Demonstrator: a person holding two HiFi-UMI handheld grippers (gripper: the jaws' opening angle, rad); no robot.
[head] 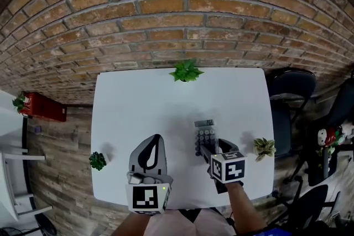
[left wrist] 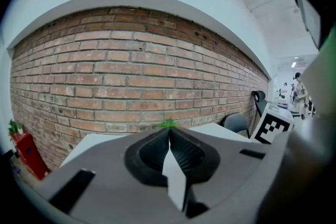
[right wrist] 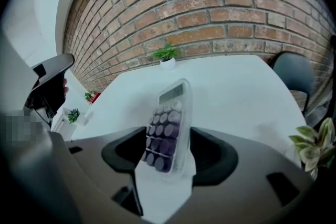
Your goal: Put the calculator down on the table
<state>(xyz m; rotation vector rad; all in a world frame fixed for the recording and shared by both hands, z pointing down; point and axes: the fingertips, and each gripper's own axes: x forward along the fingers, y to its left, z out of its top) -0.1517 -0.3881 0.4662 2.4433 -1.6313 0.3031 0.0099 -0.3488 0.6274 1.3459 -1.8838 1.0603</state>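
The calculator (head: 205, 136), clear-cased with dark round keys and a small display, lies on the white table (head: 138, 102) right of centre. My right gripper (head: 213, 148) is open around its near end. In the right gripper view the calculator (right wrist: 167, 131) lies lengthwise between the two jaws of the right gripper (right wrist: 168, 161), with white tabletop showing beside it on the left. My left gripper (head: 155, 140) rests near the table's front edge, left of the calculator. In the left gripper view the left gripper (left wrist: 169, 136) has its jaws shut with nothing between them.
A green potted plant (head: 186, 71) stands at the table's far edge against the brick wall. A small plant (head: 98, 161) sits at the left edge and a pale one (head: 264, 147) at the right edge. Dark chairs (head: 290, 85) stand to the right.
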